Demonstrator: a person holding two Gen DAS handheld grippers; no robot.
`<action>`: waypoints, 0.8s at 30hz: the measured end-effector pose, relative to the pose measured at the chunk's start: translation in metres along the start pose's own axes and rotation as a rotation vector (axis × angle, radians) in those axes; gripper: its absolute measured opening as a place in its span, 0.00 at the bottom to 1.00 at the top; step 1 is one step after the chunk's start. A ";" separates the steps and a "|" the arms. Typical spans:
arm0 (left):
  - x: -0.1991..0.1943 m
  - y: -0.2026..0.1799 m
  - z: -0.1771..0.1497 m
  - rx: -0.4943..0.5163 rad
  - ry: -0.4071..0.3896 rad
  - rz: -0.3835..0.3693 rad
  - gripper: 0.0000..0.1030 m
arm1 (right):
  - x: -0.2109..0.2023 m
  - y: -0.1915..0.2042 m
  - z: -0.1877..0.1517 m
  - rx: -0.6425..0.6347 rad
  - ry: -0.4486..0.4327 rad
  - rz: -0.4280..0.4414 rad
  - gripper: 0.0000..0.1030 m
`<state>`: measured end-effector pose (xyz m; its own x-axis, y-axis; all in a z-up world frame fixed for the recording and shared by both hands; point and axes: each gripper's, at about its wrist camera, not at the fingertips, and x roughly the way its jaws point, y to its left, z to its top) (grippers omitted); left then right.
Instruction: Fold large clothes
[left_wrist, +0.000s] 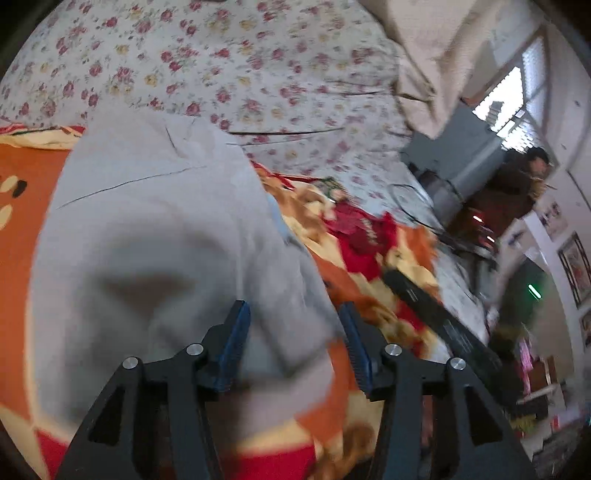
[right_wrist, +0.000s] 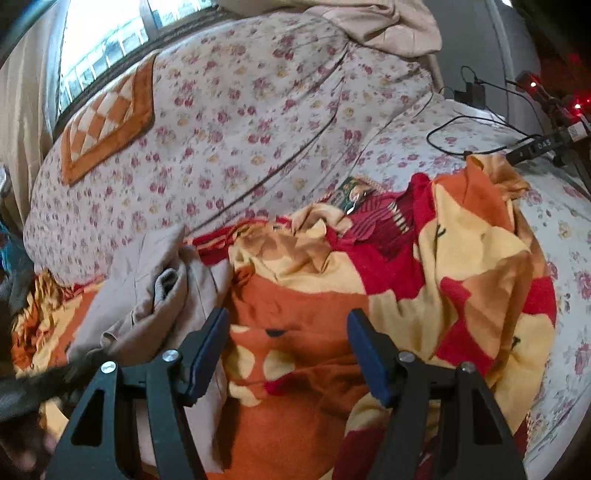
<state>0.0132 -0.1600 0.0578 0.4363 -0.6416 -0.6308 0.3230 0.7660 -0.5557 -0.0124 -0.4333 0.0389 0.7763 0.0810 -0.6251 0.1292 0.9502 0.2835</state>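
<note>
From the left wrist view, the left gripper (left_wrist: 293, 325) hangs just over a pale grey garment (left_wrist: 155, 236) that lies spread on an orange, red and yellow blanket (left_wrist: 373, 258). Its jaws stand apart with nothing between them, a fold of the grey cloth lying below the gap. Beyond the blanket the bed is covered by a floral sheet (left_wrist: 229, 62). A long black bar (left_wrist: 439, 317) lies at the blanket's right edge; it carries small white lettering, too blurred to read. On the far right a person in dark clothing (left_wrist: 517, 184) stands near a window (left_wrist: 517, 99), and framed pictures (left_wrist: 574, 266) hang on the wall.

From the right wrist view, the right gripper (right_wrist: 288, 349) hovers over the same blanket (right_wrist: 303, 306), jaws wide apart and holding nothing. The garment (right_wrist: 162, 291) lies bunched just left of the left finger, looking more beige here, with a grey lining showing at one fold. A checked orange pillow (right_wrist: 110, 118) rests on the floral sheet (right_wrist: 240, 110) below a window (right_wrist: 107, 37). At the upper right a black power strip (right_wrist: 539, 146) with cables shows white marks, perhaps "0A5".
</note>
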 end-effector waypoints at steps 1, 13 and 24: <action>-0.012 0.001 -0.002 0.011 -0.013 0.002 0.45 | -0.002 0.002 0.001 0.002 -0.011 0.007 0.68; -0.075 0.093 -0.011 -0.190 -0.160 0.246 0.45 | -0.044 0.081 -0.007 -0.257 -0.224 0.379 0.68; -0.028 0.058 -0.039 0.069 0.020 0.349 0.45 | 0.057 0.091 -0.040 -0.273 0.334 0.294 0.08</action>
<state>-0.0126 -0.0989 0.0218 0.5141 -0.3406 -0.7872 0.2131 0.9397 -0.2674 0.0189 -0.3305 -0.0001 0.5106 0.4052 -0.7583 -0.2647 0.9132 0.3097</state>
